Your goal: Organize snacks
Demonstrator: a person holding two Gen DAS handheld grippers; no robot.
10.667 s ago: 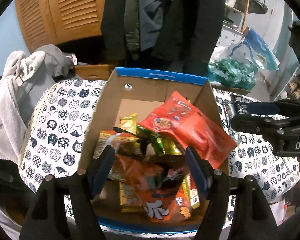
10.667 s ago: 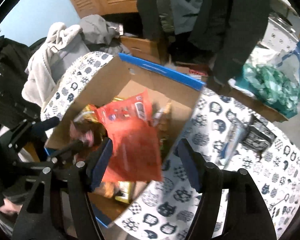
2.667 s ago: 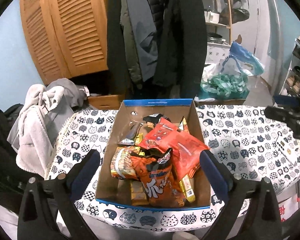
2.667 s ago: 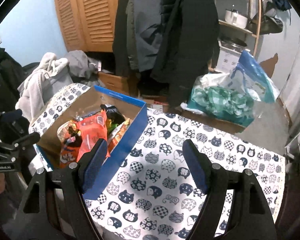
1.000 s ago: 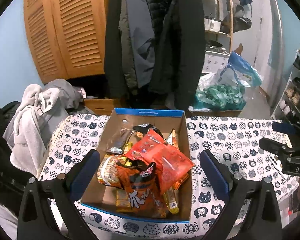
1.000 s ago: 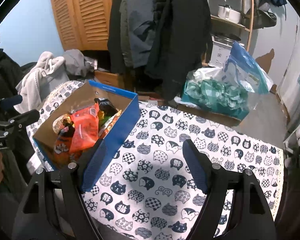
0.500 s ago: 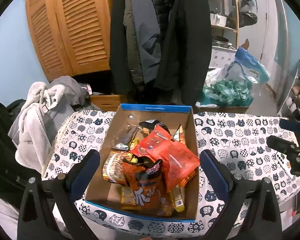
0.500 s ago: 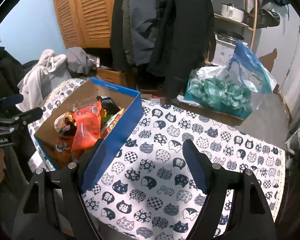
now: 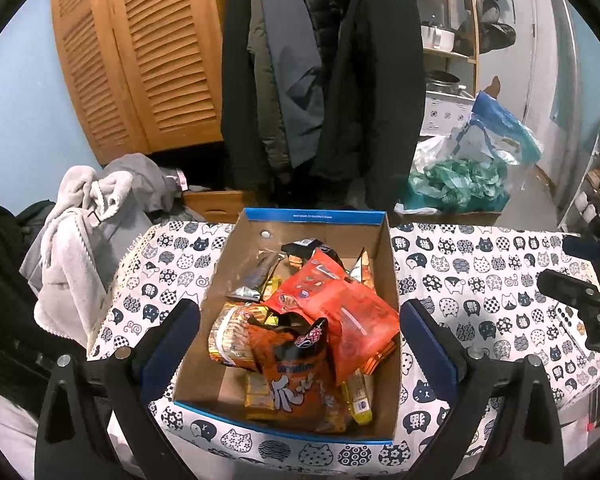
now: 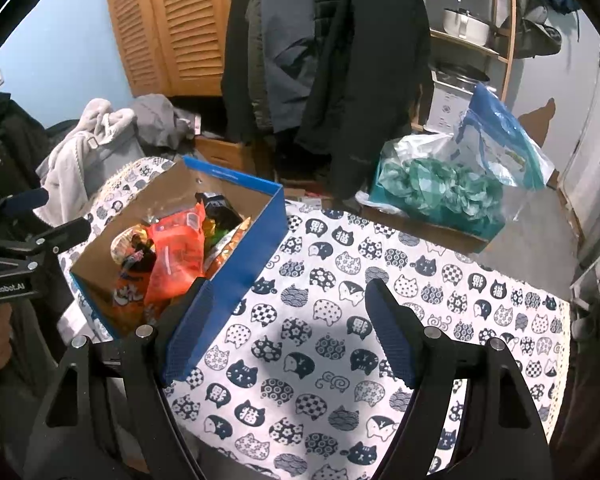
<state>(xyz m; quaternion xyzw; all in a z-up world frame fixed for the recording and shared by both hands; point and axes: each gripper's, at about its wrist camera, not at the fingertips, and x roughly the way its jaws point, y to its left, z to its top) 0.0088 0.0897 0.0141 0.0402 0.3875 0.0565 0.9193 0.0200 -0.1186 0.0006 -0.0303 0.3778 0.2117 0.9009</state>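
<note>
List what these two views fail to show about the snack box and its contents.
- Cardboard box floor, left wrist view: buried under packets.
- Packets beneath the red bag and the orange bag: mostly covered, unreadable.
- Box interior, right wrist view: near blue wall hides the lower contents.
- Small object at the table's right edge: partly cut off behind the right tool.

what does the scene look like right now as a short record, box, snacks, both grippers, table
box: blue-rimmed cardboard box on the cat-print tablecloth, open top
contents: red snack bag over an orange snack bag, smaller packets beneath
left gripper: open, empty, in front of the box
right gripper: open, empty, over bare cloth beside the box
outside the box: no snacks visible on the cloth
</note>
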